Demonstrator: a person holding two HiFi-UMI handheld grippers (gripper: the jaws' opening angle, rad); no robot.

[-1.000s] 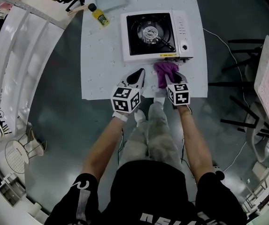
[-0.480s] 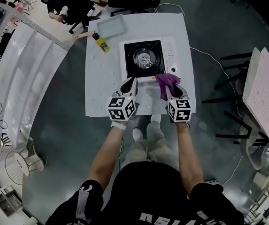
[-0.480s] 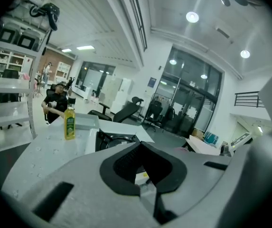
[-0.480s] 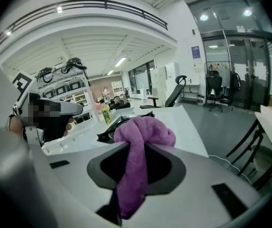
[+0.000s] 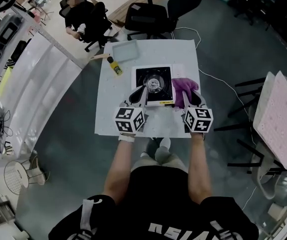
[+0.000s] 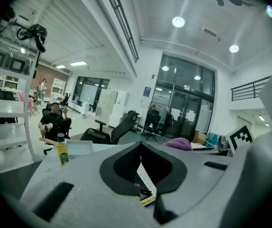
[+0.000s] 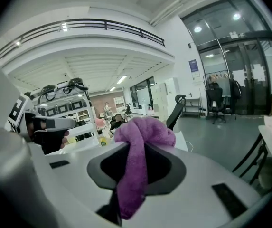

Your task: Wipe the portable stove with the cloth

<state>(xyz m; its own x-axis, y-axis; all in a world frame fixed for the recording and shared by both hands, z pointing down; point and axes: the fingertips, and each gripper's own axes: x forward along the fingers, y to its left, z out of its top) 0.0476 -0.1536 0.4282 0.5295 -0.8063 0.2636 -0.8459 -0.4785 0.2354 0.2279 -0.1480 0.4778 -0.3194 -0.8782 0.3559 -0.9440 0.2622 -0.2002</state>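
Stove (image 5: pixel 156 79) near right edge of table (image 5: pixel 113 104)

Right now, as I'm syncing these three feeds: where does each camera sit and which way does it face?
Head view: on the person's head, looking steeply down at the table, portable stove, left gripper and right gripper; forearms, torso and legs show.
Left gripper view: rides the left gripper, looking out across the table into the office; its own shut jaws show.
Right gripper view: rides the right gripper, facing the office too; its jaws clamp the cloth.
Shared: all three views show the cloth.
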